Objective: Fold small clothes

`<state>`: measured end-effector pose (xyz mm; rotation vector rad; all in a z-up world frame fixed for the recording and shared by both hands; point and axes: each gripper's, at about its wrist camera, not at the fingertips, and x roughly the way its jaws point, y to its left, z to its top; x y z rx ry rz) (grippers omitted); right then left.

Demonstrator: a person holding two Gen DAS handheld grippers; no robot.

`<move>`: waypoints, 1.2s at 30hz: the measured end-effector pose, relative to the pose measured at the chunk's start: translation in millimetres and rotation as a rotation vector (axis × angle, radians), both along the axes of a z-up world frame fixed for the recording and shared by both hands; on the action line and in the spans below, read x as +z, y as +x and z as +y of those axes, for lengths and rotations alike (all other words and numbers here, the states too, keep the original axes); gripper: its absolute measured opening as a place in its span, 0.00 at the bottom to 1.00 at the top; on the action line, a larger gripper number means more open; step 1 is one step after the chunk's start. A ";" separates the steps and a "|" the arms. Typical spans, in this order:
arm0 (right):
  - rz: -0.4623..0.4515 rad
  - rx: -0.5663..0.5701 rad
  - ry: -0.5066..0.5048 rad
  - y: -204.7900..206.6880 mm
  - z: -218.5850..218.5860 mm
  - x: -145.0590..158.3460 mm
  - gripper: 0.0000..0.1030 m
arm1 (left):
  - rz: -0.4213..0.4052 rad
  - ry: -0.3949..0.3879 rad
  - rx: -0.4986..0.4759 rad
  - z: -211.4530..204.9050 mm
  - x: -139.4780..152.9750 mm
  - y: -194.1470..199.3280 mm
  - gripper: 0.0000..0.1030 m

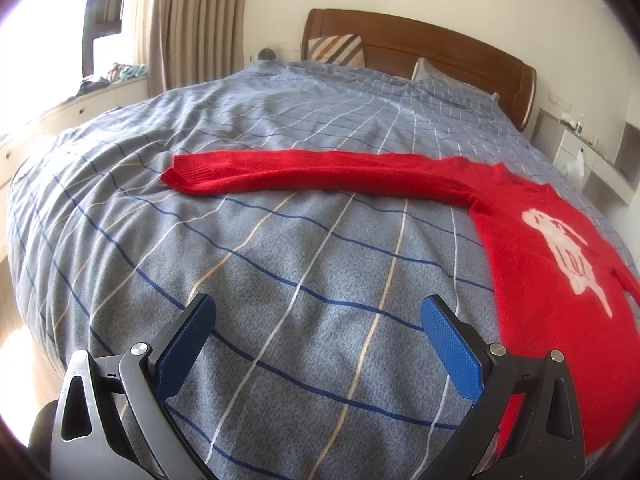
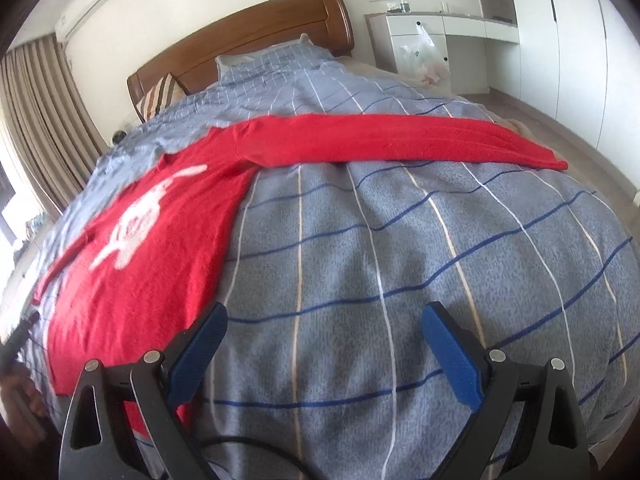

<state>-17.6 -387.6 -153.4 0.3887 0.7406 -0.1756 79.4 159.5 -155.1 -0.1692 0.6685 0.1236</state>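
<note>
A red knit sweater (image 1: 560, 280) with a white figure on its front lies flat on the bed. In the left wrist view its left sleeve (image 1: 304, 174) stretches out leftward. In the right wrist view the sweater body (image 2: 160, 248) lies at the left and its other sleeve (image 2: 400, 140) stretches rightward. My left gripper (image 1: 318, 312) is open and empty above the blanket, left of the sweater's body. My right gripper (image 2: 324, 320) is open and empty, just right of the sweater's lower edge.
The bed has a grey-blue checked blanket (image 1: 280, 280), a wooden headboard (image 1: 420, 44) and pillows (image 1: 340, 50). Curtains (image 1: 192, 20) and a window ledge stand at the left. White cabinets (image 2: 440, 36) with a plastic bag stand at the right.
</note>
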 end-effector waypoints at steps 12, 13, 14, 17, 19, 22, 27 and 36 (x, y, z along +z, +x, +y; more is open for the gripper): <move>-0.300 -0.511 0.738 -6.1 -181.2 -18.5 0.77 | 0.001 -0.033 0.026 7.9 2.2 -0.9 0.99; -0.298 -0.531 0.745 -2.3 -188.1 -20.1 0.72 | 0.007 -0.027 0.025 6.9 1.0 -0.1 0.99; -0.294 -0.559 0.761 1.2 -195.2 -22.8 0.67 | 0.012 -0.020 0.024 6.2 -0.2 0.7 0.99; -0.271 -0.616 0.830 15.3 -215.8 -35.1 0.51 | 0.014 -0.007 0.024 4.0 -0.5 0.3 0.99; -0.259 -0.632 0.862 24.8 -226.3 -42.1 0.42 | 0.016 -0.004 0.026 3.6 -0.7 0.2 0.99; -0.246 -0.645 0.867 36.8 -236.1 -47.2 0.29 | 0.025 0.000 0.029 2.9 -2.5 1.5 0.99; -0.180 -0.641 0.765 54.2 -244.6 -45.1 0.04 | 0.029 -0.003 0.031 3.8 -3.3 3.0 0.99; -0.280 -0.189 0.404 149.1 -136.8 102.6 0.04 | 0.021 -0.052 0.023 6.4 -3.6 5.2 0.99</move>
